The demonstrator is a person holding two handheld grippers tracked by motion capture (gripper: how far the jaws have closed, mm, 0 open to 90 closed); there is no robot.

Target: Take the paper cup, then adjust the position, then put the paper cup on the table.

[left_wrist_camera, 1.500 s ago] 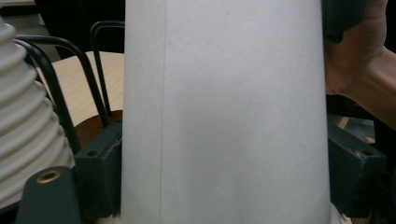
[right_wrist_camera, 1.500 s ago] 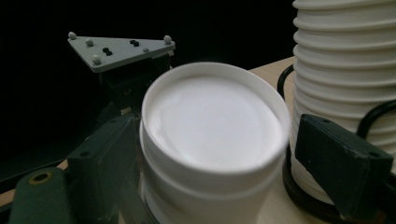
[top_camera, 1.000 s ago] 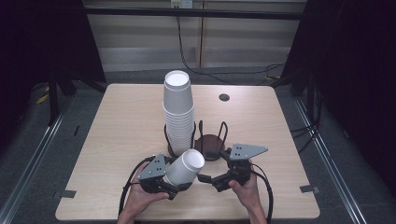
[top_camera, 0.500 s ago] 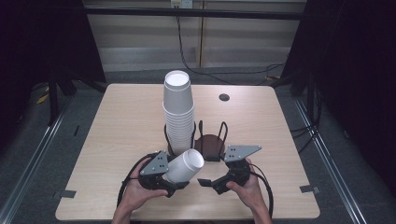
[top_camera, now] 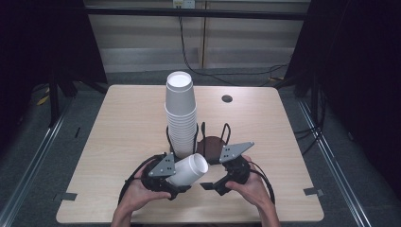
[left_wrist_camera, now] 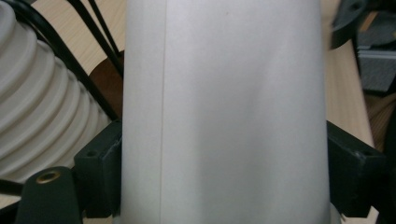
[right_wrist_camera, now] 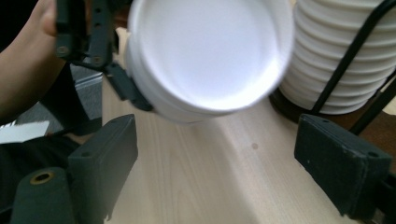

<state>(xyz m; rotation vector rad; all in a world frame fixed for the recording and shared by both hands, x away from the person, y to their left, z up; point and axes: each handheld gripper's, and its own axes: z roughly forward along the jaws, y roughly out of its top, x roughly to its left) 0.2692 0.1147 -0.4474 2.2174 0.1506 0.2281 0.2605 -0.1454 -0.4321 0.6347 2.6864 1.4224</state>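
My left hand-held gripper (top_camera: 182, 182) is clamped on the cup (top_camera: 189, 170), both jaws pressed against its wall. Over the last second the cup has come down and toward me, away from the stack (top_camera: 180, 113) in the holder (top_camera: 213, 142); it now lies tilted just above the bench (top_camera: 118, 127). My right hand-held gripper (top_camera: 213, 185) is wide open and empty, facing the cup's end. Judgement: a handover or regrasp comes next.

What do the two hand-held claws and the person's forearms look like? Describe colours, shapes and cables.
The left claw and the right claw are black, each topped with a grey three-cornered plate and trailing a looped black cable. Their jaws are blocky black pads with small screw holes. The forearms are bare, with no sleeves in sight.
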